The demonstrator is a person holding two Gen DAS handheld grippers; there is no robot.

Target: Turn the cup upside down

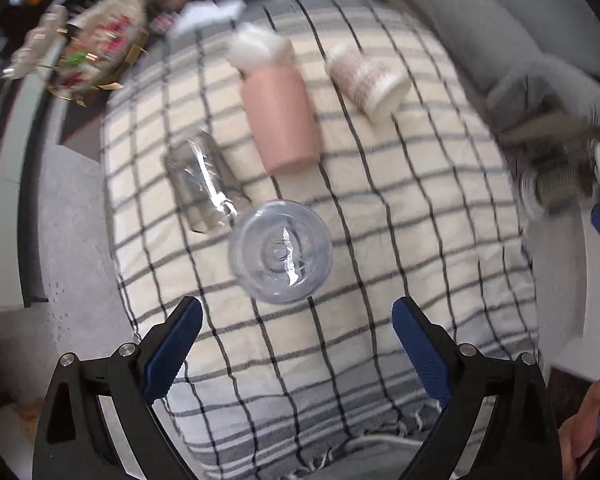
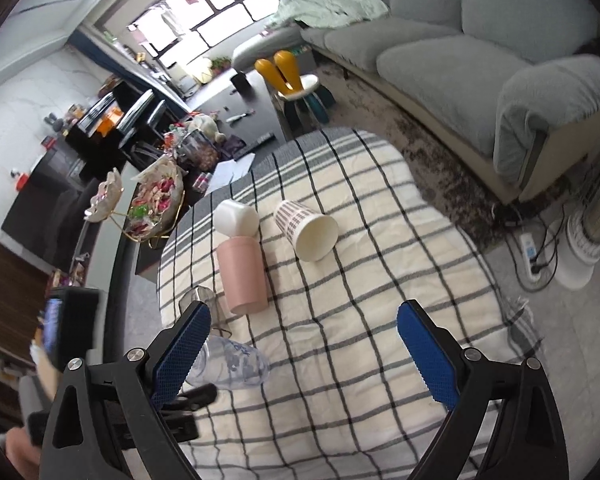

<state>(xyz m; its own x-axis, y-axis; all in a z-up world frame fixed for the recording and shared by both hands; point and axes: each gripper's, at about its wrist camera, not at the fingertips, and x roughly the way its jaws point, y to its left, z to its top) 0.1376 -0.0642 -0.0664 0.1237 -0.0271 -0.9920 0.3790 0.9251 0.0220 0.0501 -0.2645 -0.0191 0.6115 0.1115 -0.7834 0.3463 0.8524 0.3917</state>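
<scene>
A clear plastic cup [image 1: 281, 252] stands on the checked cloth [image 1: 400, 240], seen from above just ahead of my open, empty left gripper [image 1: 296, 340]. In the right wrist view the same cup [image 2: 232, 364] sits beside the left finger of my open, empty right gripper [image 2: 304, 344]. A pink cup [image 1: 280, 116] [image 2: 242, 276], a white patterned paper cup [image 1: 366, 78] [image 2: 308, 232] and a clear glass [image 1: 202, 182] [image 2: 204, 296] stand or lie further back.
A white container [image 2: 236, 218] lies behind the pink cup. A gold dish of sweets [image 2: 156, 200] stands off the cloth's left edge. A grey sofa [image 2: 460, 60] is at the far right, and a heater [image 2: 596, 216] with cables on the floor.
</scene>
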